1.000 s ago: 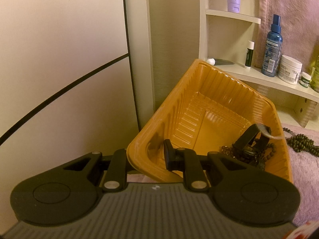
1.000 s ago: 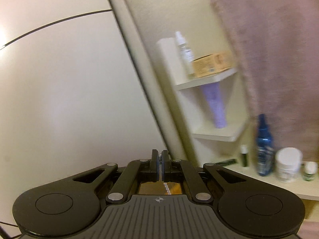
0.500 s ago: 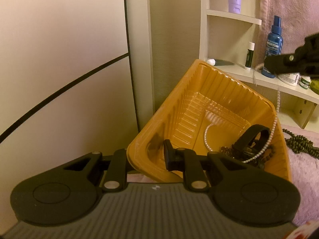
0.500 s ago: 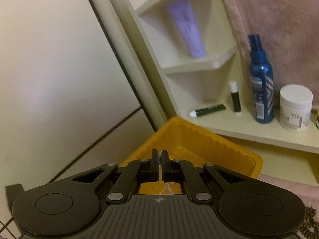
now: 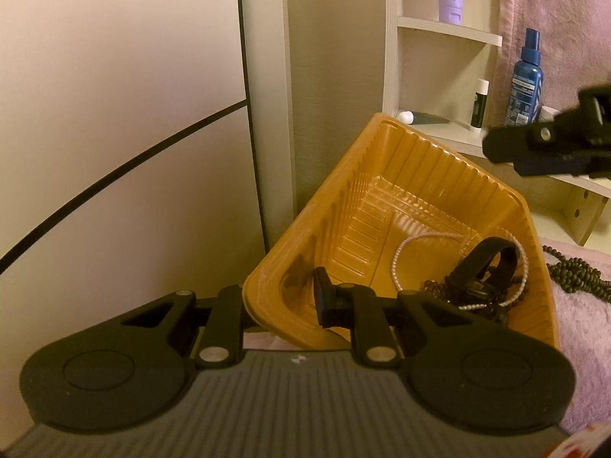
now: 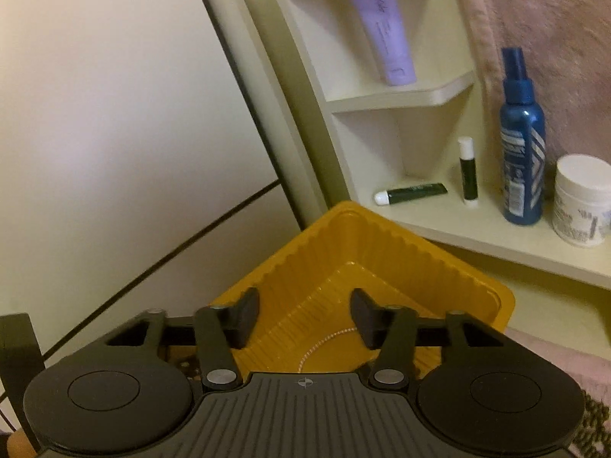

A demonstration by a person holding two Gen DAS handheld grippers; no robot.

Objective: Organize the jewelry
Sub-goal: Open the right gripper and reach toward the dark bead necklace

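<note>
Now, one yellow tray (image 5: 416, 175) — left tool (image 5: 282, 297) clamped on its rim, right tool (image 6: 303, 315) just opened (empty), one pearl strand (image 5: 397, 263) inside.

A pink fleecy surface (image 5: 580, 316) is seen at the lower right of the left wrist view. A strand of dark beads (image 5: 573, 271) is laid directly on it, at the right edge.

A cream shelf unit (image 6: 477, 236) is seen in the upper right of the right wrist view. On its lowest board are set a blue spray bottle (image 6: 521, 152), a white jar (image 6: 582, 200), an upright dark stick (image 6: 469, 171) and a dark tube (image 6: 412, 192) lying flat. On the board above, a lilac tube (image 6: 382, 26) is stood cap down.
</note>
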